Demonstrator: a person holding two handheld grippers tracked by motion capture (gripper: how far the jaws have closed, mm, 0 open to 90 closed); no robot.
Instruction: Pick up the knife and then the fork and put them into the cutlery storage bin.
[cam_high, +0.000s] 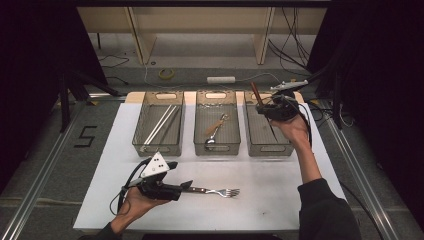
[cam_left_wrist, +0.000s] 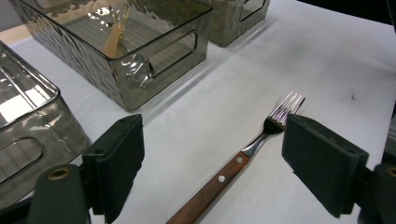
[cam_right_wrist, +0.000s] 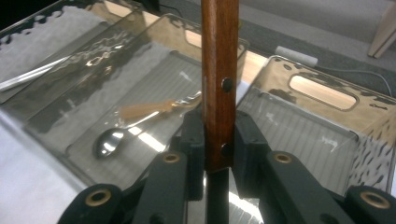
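While the right gripper clamps a wooden handle, the fork lies between the wide-open left gripper.

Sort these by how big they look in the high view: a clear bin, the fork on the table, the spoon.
1. Clear bin, biggest by far; all three bins look alike.
2. Fork with its wooden handle.
3. Spoon, a bit shorter, though it lies farther from the camera, so that is unsure.

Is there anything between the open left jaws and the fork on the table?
Nothing visible. The fork lies bare on the white table, its wooden handle running in between the left gripper's open jaws. The bins stand farther back, off to the side.
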